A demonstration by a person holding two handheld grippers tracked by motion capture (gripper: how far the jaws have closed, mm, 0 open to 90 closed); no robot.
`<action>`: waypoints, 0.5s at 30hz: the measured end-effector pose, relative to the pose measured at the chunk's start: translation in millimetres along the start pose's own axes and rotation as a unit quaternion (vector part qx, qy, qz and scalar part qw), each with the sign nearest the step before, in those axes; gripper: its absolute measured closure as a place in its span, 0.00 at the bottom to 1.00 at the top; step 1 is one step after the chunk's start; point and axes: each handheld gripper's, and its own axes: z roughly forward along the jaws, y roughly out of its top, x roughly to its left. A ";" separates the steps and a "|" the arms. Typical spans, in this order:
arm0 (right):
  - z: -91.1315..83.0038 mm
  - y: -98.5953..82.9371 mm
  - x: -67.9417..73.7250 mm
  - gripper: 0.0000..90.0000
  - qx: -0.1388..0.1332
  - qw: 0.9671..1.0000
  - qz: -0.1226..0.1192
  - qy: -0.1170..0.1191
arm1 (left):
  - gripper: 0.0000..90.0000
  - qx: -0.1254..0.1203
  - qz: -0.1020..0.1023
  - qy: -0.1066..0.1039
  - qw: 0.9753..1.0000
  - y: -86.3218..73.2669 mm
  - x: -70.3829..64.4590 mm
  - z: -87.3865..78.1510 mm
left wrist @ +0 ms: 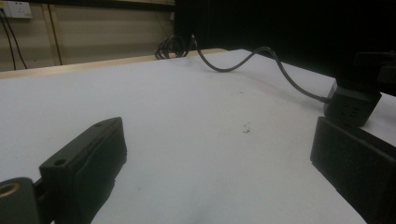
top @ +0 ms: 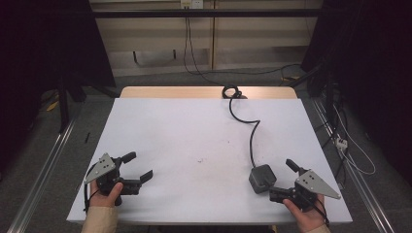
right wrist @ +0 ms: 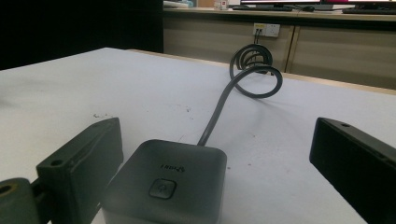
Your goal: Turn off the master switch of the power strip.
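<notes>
Right gripper view puts my right gripper (right wrist: 205,186) with its jaws spread wide around the grey power cube (right wrist: 168,184), the left jaw close beside it, the right one apart; nothing is pinched yet. Ahead of the cube its cord (right wrist: 219,109) runs off to a coil (right wrist: 252,58) at the far table (top: 160,126) edge. My left gripper (top: 137,169) rests spread and empty, well off to the side. I judge the grasp only lined up: closing and moving the cube remain.
</notes>
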 end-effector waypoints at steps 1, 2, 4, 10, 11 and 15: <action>0.0 0.0 0.0 0.03 0.000 1.000 0.000 0.000 | 0.04 -0.001 -0.001 -0.001 1.000 0.2 -0.2 0.4; -0.4 0.1 -0.7 0.03 0.001 1.000 -0.001 0.001 | 0.04 -0.001 -0.002 -0.002 1.000 0.3 -0.4 0.7; -1.3 0.4 -1.7 0.04 0.000 1.000 0.006 0.001 | 0.04 -0.003 -0.003 -0.002 1.000 0.3 -0.5 1.3; -0.6 1.6 -2.0 0.05 0.004 1.000 -0.001 0.009 | 0.04 -0.001 0.001 -0.004 1.000 0.9 -0.8 2.1; -0.5 2.2 -1.6 0.05 0.004 1.000 -0.001 0.009 | 0.03 -0.001 0.002 -0.004 1.000 1.0 -0.7 2.1; -0.9 4.5 -1.0 0.07 0.005 1.000 -0.002 0.015 | 0.04 -0.001 0.003 -0.002 1.000 1.5 -0.7 2.3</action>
